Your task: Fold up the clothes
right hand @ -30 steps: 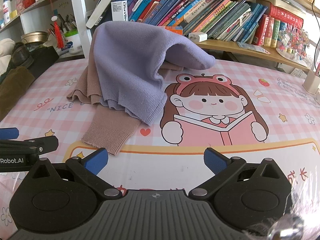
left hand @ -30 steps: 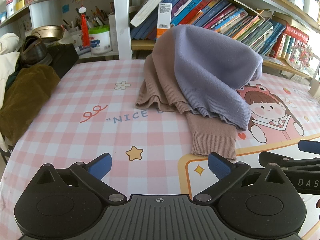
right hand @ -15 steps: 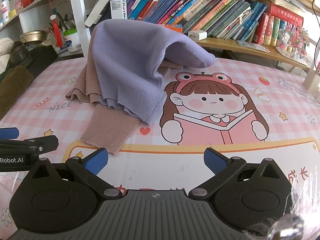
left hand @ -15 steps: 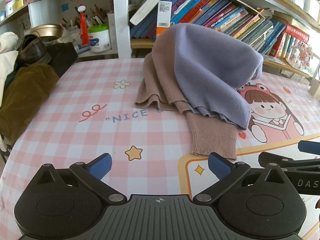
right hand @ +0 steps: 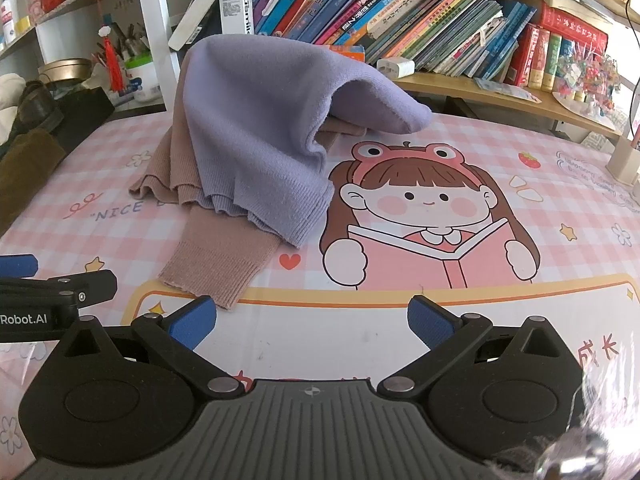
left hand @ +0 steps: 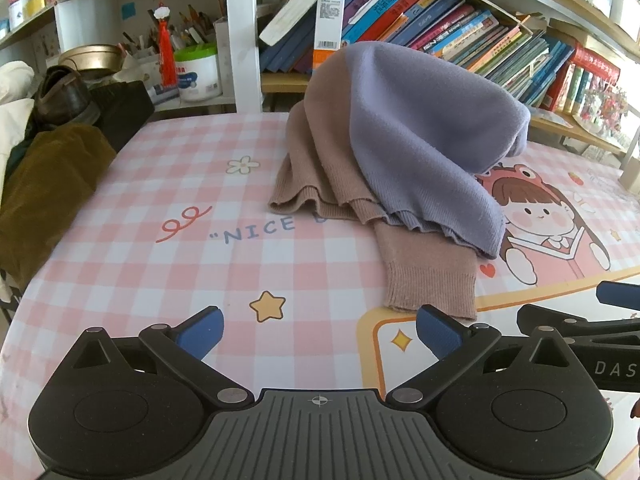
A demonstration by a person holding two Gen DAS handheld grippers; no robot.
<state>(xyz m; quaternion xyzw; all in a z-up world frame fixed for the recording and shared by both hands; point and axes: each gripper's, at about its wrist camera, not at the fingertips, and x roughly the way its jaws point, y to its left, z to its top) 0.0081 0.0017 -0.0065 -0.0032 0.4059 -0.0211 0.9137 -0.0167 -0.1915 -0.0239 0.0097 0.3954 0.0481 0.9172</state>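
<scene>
Here, before any fold is made: both grippers hover low over the table [left hand: 120,264], side by side and well short of the clothes. The left gripper [left hand: 319,330] has its blue pads spread wide with nothing between them; the right gripper [right hand: 311,322] is likewise spread and empty. In the right view the left gripper appears at the lower left edge.

The work is a heap of two knits near the middle of the table, towards the bookshelf [right hand: 440,24]. A purple sweater [left hand: 424,136] is draped over a tan sweater [left hand: 320,168], rising in a hump whose support is hidden. A tan cuff [left hand: 430,280] lies flat on the cloth, pointing towards the grippers and just ahead of the left gripper's right pad. The purple hem [right hand: 280,216] overlaps it farther back.

By judgement, the step in hand is the approach; the next move calls for separating the garments, most likely by pinching the purple hem or the tan cuff and drawing one piece onto open table.

Open room lies to the right, over the printed girl [right hand: 420,216], and in front. To the left, brown clothing [left hand: 44,188] crowds the table's edge; the shelf stands close behind the heap.
</scene>
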